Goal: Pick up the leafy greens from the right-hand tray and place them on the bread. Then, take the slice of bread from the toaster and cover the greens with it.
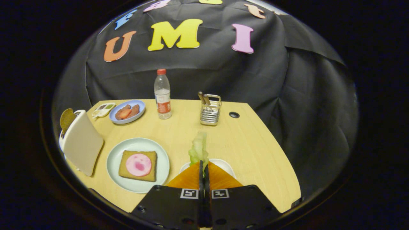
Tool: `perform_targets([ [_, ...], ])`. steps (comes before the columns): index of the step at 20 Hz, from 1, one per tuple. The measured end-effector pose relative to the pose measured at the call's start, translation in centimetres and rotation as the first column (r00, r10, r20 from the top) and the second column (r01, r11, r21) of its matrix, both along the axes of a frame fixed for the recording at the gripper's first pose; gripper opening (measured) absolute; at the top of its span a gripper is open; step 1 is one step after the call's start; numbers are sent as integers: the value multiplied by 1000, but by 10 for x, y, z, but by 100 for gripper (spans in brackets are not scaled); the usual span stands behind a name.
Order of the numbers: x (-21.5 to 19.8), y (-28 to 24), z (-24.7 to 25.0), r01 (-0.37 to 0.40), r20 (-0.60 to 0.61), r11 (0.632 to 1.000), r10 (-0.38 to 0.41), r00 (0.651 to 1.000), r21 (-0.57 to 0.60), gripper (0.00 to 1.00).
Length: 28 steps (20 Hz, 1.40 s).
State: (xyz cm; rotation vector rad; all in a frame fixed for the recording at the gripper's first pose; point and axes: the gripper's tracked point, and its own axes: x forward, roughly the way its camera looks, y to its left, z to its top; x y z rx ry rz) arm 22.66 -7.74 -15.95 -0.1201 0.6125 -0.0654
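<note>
Leafy greens pinched in the tool, lifted above the right-hand tray

The tool (pixel 204 166) has its fingers pressed together on the lower end of the leafy greens (pixel 198 149), which stand up just ahead of the tips over the white tray (pixel 225 164). The leaf looks light, limp and thin, likely to flop or tear, so a hold low on the paler stem end seems safest. To the left, the bread (pixel 138 165) with a pink slice on top lies on a pale plate (pixel 111 159) on the tabletop (pixel 255 140). Beyond the plate stands the toaster (pixel 81 145), a brown slice (pixel 66 118) poking from its top. Most of the tray is covered by the fingers, and how much leaf sits between them is hard to make out.
</note>
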Motion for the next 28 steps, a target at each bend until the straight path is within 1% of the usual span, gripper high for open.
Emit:
perform_targets([
  [3,-10,44,11,-53,13,999,53,999,5,0],
  [8,-10,123,8,-147,9,989,147,989,-15,0],
  [14,-1,203,-16,-242,-21,968,243,970,61,0],
  [17,14,210,-42,-243,-58,967,248,967,82,0],
  [21,39,186,-65,-187,-82,978,195,977,95,0],
  [24,52,168,-80,-166,-106,983,174,979,84,0],
  [28,63,155,-92,-158,-112,985,166,980,75,4],
])
